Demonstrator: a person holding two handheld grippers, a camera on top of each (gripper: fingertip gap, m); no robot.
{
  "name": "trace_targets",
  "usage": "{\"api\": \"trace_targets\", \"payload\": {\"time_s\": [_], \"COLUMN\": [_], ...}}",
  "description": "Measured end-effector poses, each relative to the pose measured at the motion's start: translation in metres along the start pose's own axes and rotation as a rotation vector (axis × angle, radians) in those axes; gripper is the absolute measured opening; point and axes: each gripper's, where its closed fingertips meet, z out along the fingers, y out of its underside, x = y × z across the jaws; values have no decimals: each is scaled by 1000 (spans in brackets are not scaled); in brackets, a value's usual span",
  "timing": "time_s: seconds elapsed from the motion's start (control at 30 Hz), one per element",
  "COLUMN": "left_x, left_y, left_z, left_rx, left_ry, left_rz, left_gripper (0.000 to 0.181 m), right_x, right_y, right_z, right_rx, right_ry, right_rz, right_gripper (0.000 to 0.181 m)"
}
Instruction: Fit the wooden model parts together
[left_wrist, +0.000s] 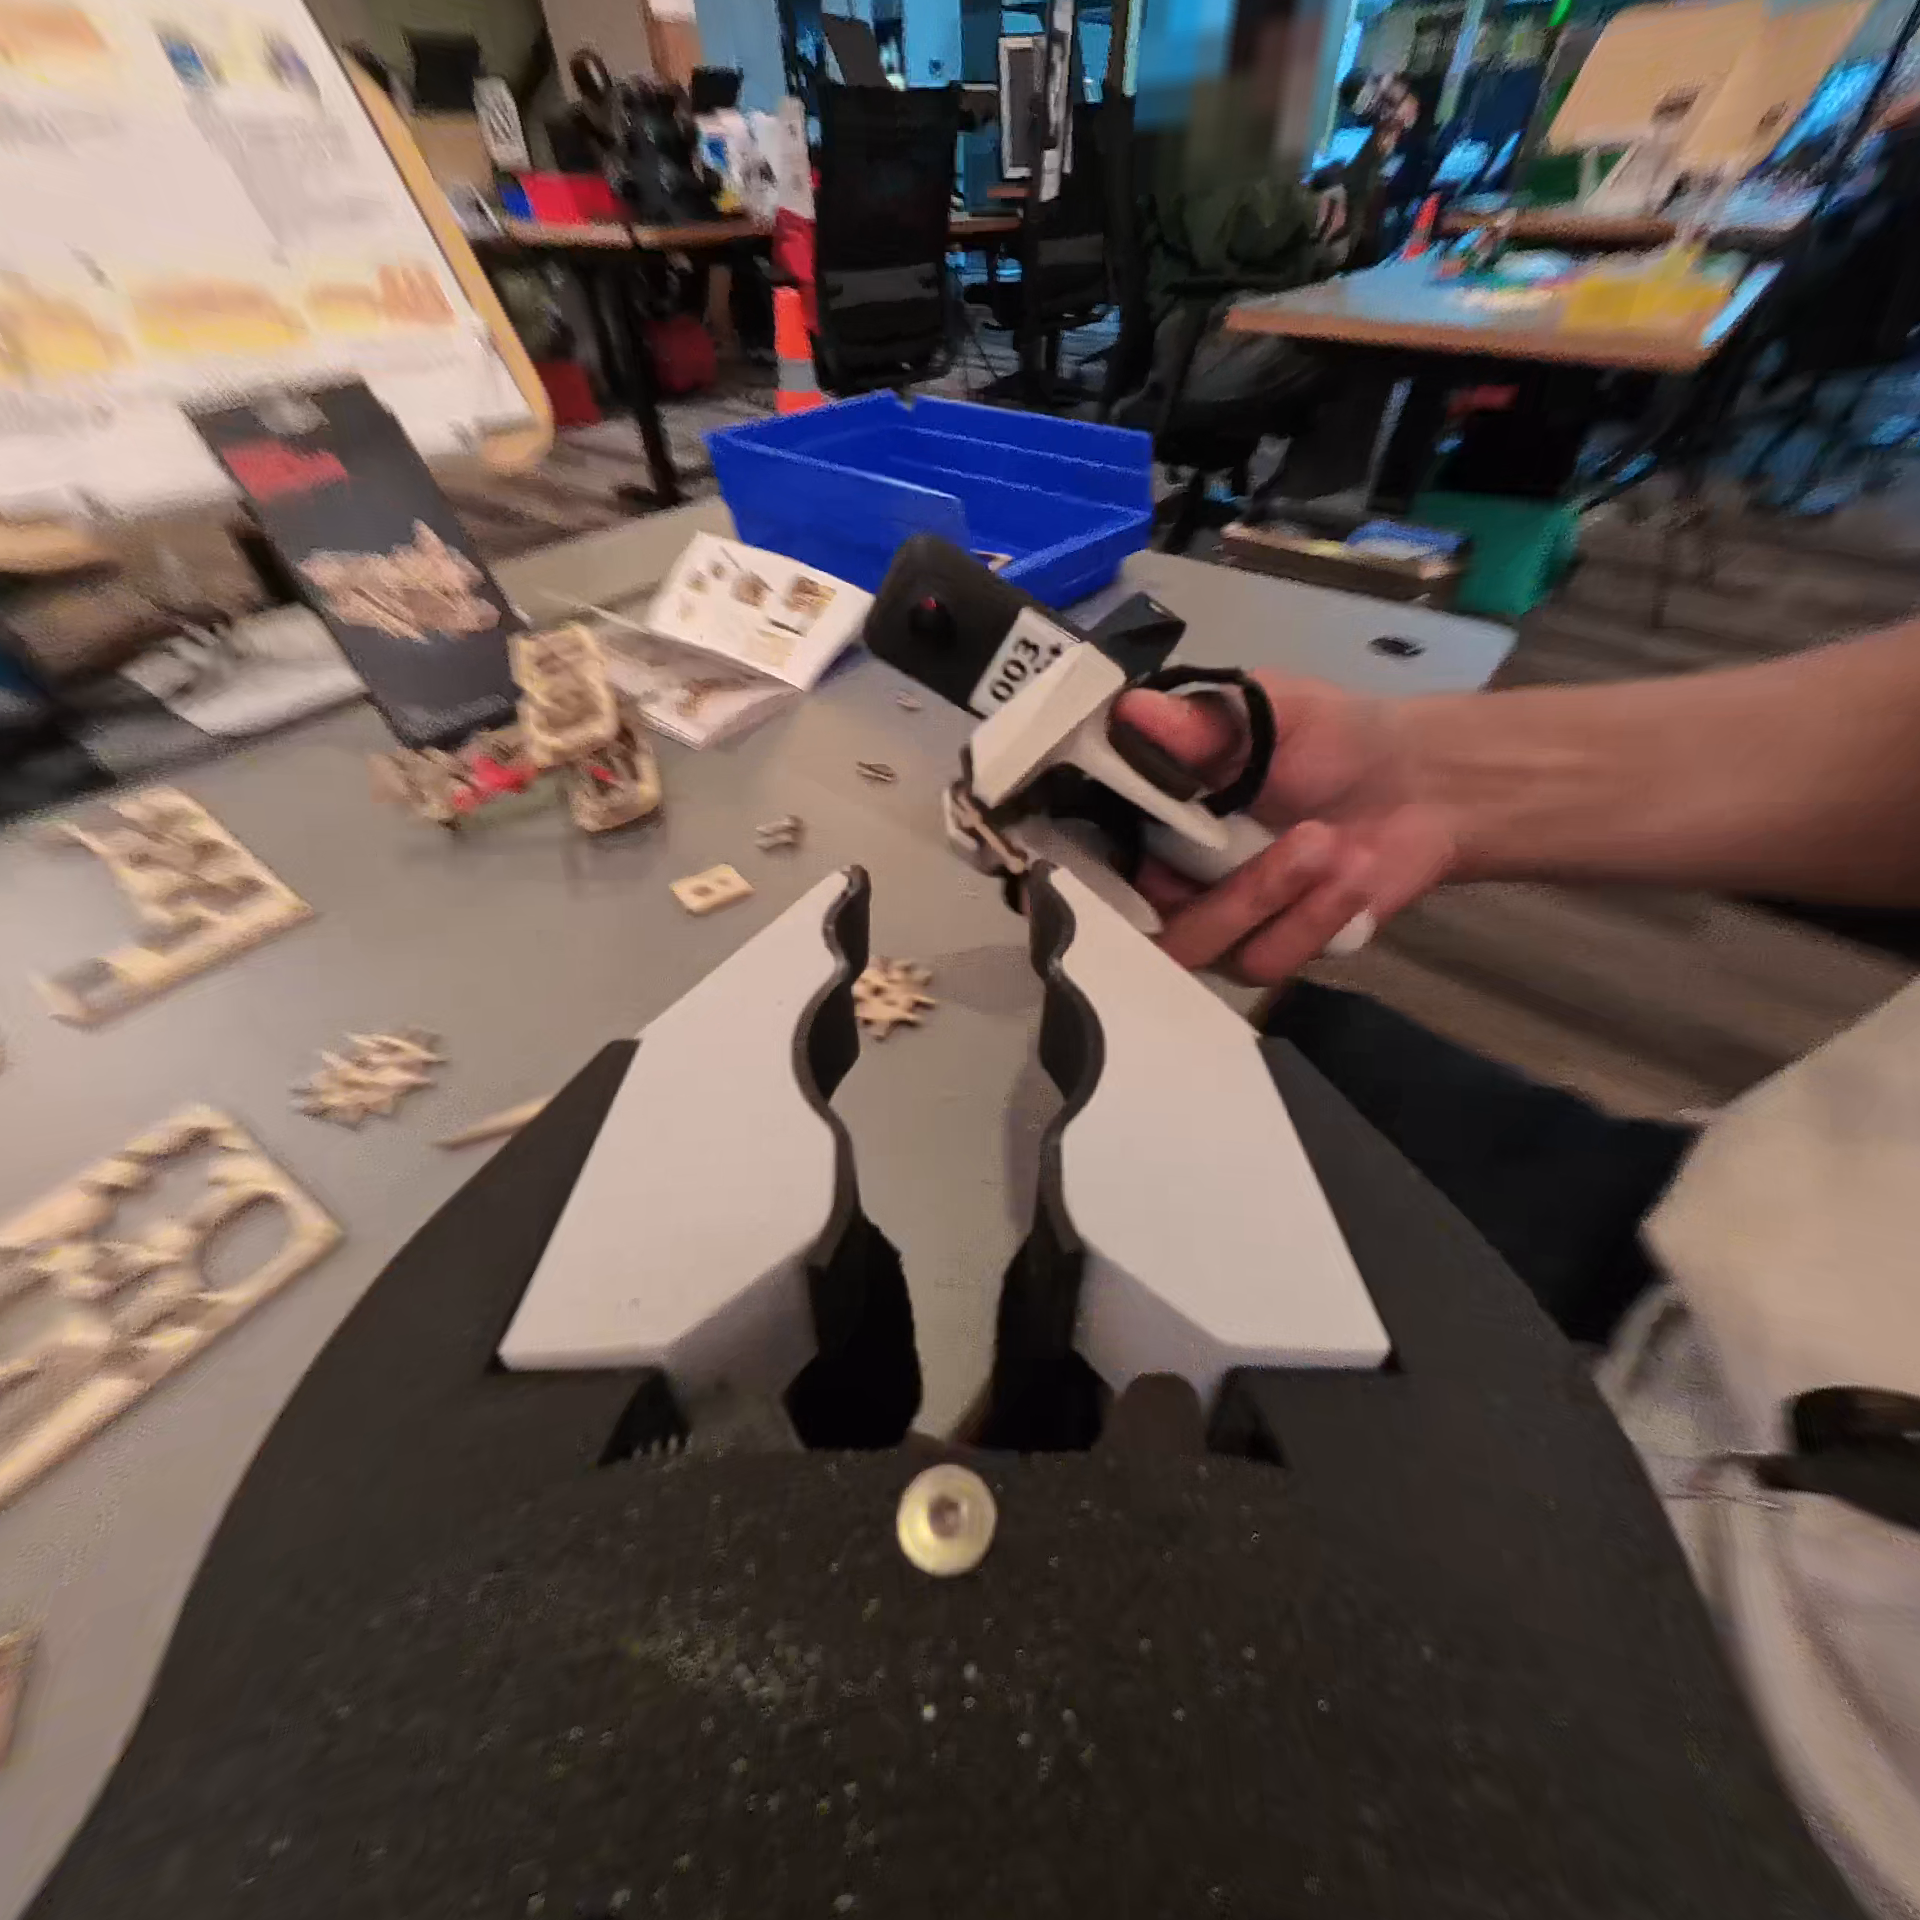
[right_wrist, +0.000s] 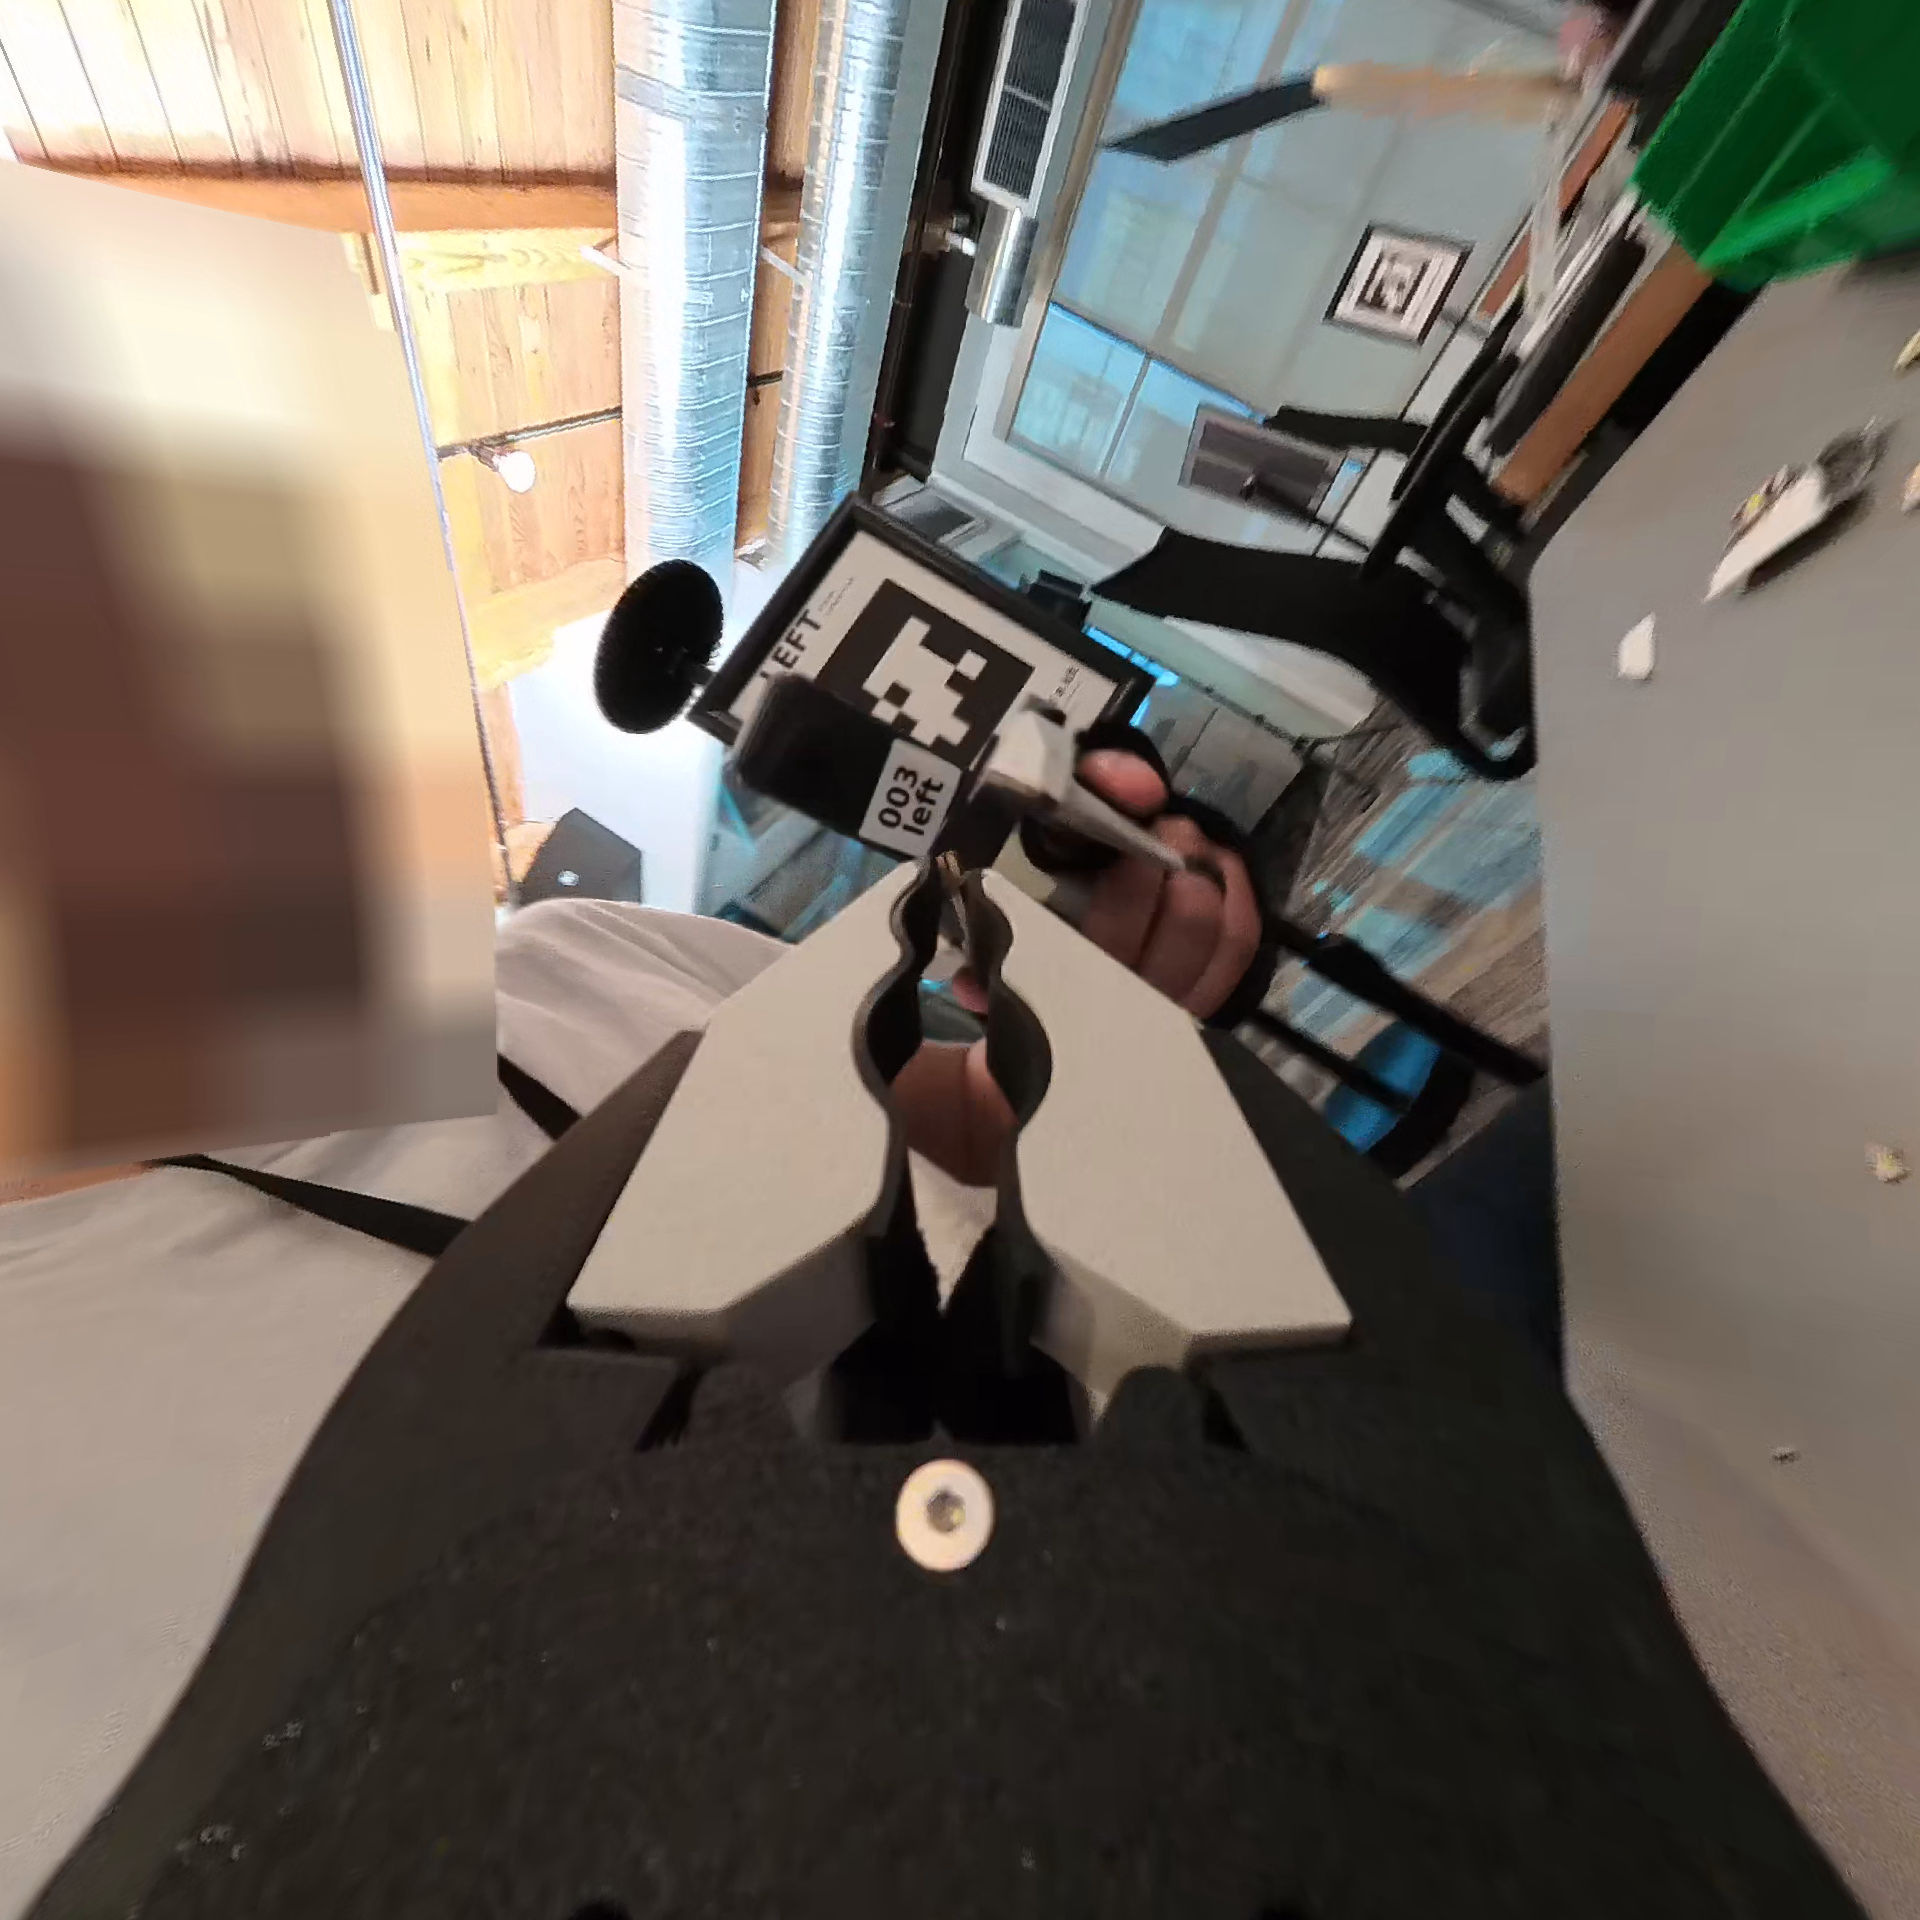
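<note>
the grey-fingered black left gripper stands parted and empty; at its 1 o'clock, the matching right gripper is pinched nearly closed, rolled sideways.

A small pale wooden part, thin and seen edge-on, is pinched at the tips of the right tool, centre of the right wrist view. In the left wrist view, a partly built wooden model with red pieces stands at centre left on the grey surface. Punched-out wooden sheets lie flat at the left edge; two toothed gear-like parts and smaller loose pieces lie scattered mid-frame.
</note>
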Motion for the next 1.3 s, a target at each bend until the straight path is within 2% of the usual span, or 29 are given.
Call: {"api": "trace_targets", "payload": {"time_s": [0.1, 0.2, 0.3, 0.57, 0.7, 0.87, 1.03, 1.2, 1.3], "left_x": [5, 9, 10, 11, 11, 13, 16, 19, 23], "left_y": [-1, -6, -7, -11, -10, -12, -7, -4, 0], "left_z": [4, 4, 3, 2, 1, -1, 2, 3, 6], "left_rx": [24, 58, 62, 91, 95, 103, 70, 50, 18], "left_ry": [122, 192, 204, 218, 231, 215, 213, 219, 217], "left_rz": [-273, -382, -394, -425, -440, -372, -345, -319, -288], "left_gripper": [25, 19, 14, 1, 0, 0, 0, 0, 0], "right_x": [-5, -9, -16, -9, -9, -14, -15, -15, -15], "right_y": [-3, -3, -6, -2, -2, -1, 3, 0, 2], "right_z": [1, 5, 8, 15, 15, 11, 9, 7, 8], "right_rx": [21, 25, 49, 37, 24, -40, -88, -78, -94], "right_ry": [22, 46, 36, 71, 79, 112, 143, 157, 142], "right_rz": [-154, -289, -356, -379, -391, -434, -474, -481, -449], "right_gripper": [3, 3, 4, 3, 3, 5, 11, 4, 8]}}
